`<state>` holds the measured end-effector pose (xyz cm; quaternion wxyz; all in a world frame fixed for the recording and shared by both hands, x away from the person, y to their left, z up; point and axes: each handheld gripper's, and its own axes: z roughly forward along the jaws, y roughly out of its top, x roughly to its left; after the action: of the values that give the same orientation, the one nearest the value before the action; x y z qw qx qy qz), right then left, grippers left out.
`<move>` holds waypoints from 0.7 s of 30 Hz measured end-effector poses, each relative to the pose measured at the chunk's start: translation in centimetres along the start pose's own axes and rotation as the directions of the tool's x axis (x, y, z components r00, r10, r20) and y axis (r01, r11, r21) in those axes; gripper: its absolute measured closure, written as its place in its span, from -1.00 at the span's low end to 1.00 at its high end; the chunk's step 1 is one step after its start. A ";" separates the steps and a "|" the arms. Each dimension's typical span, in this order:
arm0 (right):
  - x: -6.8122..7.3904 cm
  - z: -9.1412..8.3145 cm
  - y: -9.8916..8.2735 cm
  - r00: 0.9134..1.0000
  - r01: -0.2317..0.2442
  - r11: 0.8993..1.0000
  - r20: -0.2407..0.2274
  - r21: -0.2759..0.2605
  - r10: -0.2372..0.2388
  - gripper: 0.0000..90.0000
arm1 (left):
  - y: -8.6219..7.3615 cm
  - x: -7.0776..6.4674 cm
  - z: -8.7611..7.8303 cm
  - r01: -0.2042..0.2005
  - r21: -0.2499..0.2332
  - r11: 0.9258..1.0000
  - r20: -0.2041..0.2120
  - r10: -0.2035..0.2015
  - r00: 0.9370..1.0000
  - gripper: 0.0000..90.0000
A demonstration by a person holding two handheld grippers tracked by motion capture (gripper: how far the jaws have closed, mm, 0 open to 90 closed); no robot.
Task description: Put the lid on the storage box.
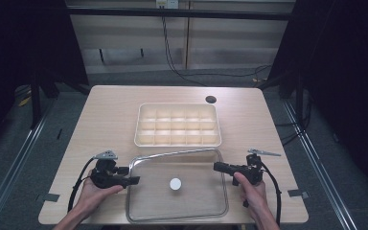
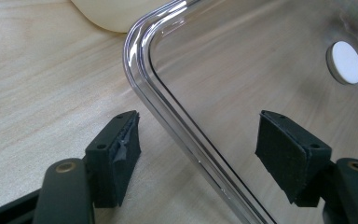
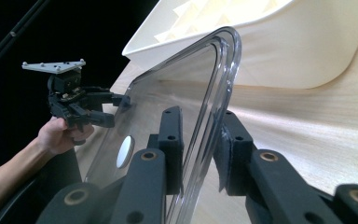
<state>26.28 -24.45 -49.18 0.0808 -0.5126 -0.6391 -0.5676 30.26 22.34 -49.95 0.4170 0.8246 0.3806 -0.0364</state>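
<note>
A clear plastic lid (image 1: 191, 201) lies flat on the table in front of a cream compartment tray (image 1: 177, 143). A white round disc (image 1: 175, 184) sits at the lid's middle. My left gripper (image 1: 134, 181) is open at the lid's left edge; in the left gripper view its pads (image 2: 116, 154) straddle the raised rim (image 2: 168, 107) near a corner without touching it. My right gripper (image 1: 218, 166) is at the lid's right edge, and in the right gripper view (image 3: 200, 135) its jaws are shut on the rim (image 3: 219, 84). The disc (image 3: 125, 151) and the left gripper (image 3: 119, 109) show beyond.
The tray's several compartments look empty, and it stands just behind the lid (image 3: 284, 56). A dark round hole (image 1: 211, 99) is in the wooden tabletop (image 1: 105, 115) at the back right. Bare wood lies on both sides of the tray. Dark curtains and floor surround the table.
</note>
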 end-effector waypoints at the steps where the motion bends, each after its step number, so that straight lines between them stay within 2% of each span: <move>1: 0.0 0.0 0.0 1.000 0.004 1.000 -0.002 -0.005 -0.004 0.65 | 0.0 0.0 0.0 -0.001 0.001 1.000 0.016 0.001 1.000 -0.32; 2: 0.1 0.0 0.0 1.000 0.007 1.000 -0.003 -0.004 -0.007 0.66 | 0.0 -0.1 0.1 0.005 -0.004 1.000 0.027 -0.005 1.000 -0.28; 4: 0.2 -0.1 0.1 1.000 0.011 1.000 -0.003 -0.005 -0.011 0.66 | 0.1 -0.6 0.0 -0.018 -0.023 1.000 0.021 0.019 1.000 -0.21; 6: 0.4 -0.1 0.1 0.999 0.026 1.000 0.025 0.014 -0.026 0.64 | 0.2 -0.8 -0.2 -0.028 -0.031 0.999 0.017 0.028 0.999 -0.19; 8: 0.4 -0.2 0.1 0.999 0.016 1.000 0.030 0.007 -0.016 0.64 | 0.3 -1.1 -0.9 -0.032 -0.072 0.997 0.022 0.033 0.999 -0.08; 10: 0.6 -0.4 0.1 0.998 0.032 0.999 0.045 0.009 -0.032 0.63 | 0.4 -1.2 -1.3 -0.028 -0.099 0.995 0.026 0.031 0.999 0.02; 13: 0.7 -0.3 0.2 0.998 0.033 0.999 0.054 0.011 -0.033 0.61 | 0.5 -1.3 -1.5 -0.035 -0.101 0.994 0.024 0.038 0.999 0.05; 18: 0.8 -0.1 0.2 0.995 0.043 0.999 0.088 0.026 -0.045 0.57 | 0.7 -1.5 -1.6 -0.029 -0.111 0.993 0.053 0.035 0.998 0.08; 21: 0.9 -0.2 0.3 0.995 0.047 0.999 0.086 0.018 -0.049 0.56 | 0.9 -1.5 -1.8 -0.026 -0.117 0.993 0.073 0.035 0.997 0.13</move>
<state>25.95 -24.16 -48.33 0.0433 -0.5205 -0.6586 -0.5417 29.31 22.39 -47.63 0.4788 0.8026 0.3535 -0.0387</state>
